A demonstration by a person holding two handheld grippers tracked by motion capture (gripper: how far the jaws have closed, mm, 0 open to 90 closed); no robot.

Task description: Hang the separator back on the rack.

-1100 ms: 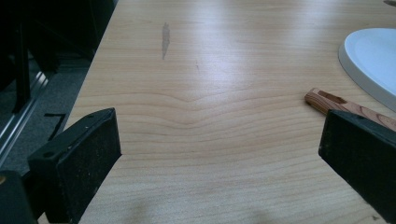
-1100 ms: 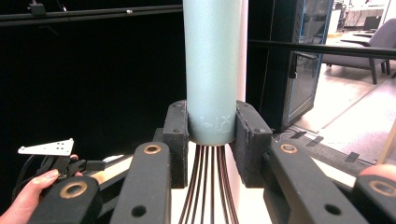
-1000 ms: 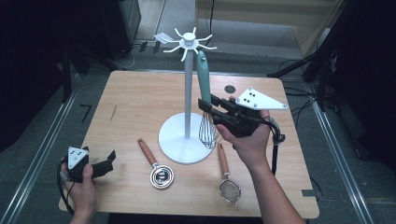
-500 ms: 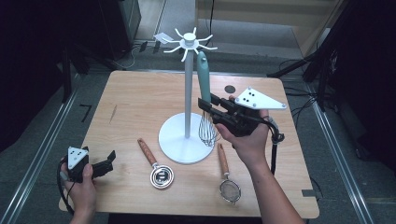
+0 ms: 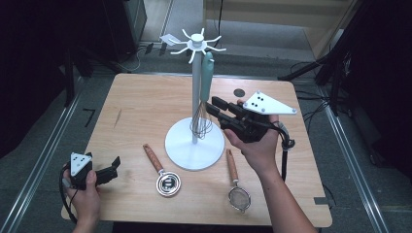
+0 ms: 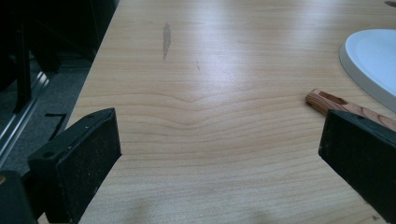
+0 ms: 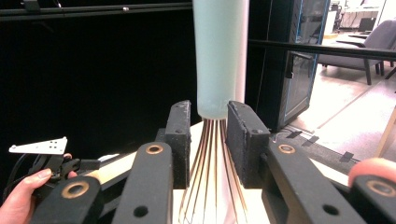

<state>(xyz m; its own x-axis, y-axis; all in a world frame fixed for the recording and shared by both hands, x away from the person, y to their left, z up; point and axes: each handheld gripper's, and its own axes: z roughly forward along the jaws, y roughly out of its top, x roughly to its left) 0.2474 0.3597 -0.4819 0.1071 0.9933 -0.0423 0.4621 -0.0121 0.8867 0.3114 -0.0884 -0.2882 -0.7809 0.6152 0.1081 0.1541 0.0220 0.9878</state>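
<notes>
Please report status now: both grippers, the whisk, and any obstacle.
Right gripper jaws straddle the whisk, which hangs on the white stand; grip unclear. Left gripper open, empty. Nothing blocking.

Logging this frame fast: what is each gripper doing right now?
Left gripper: open, holding nothing, low over the table.
Right gripper: closed on the whisk hanging on the stand.
</notes>
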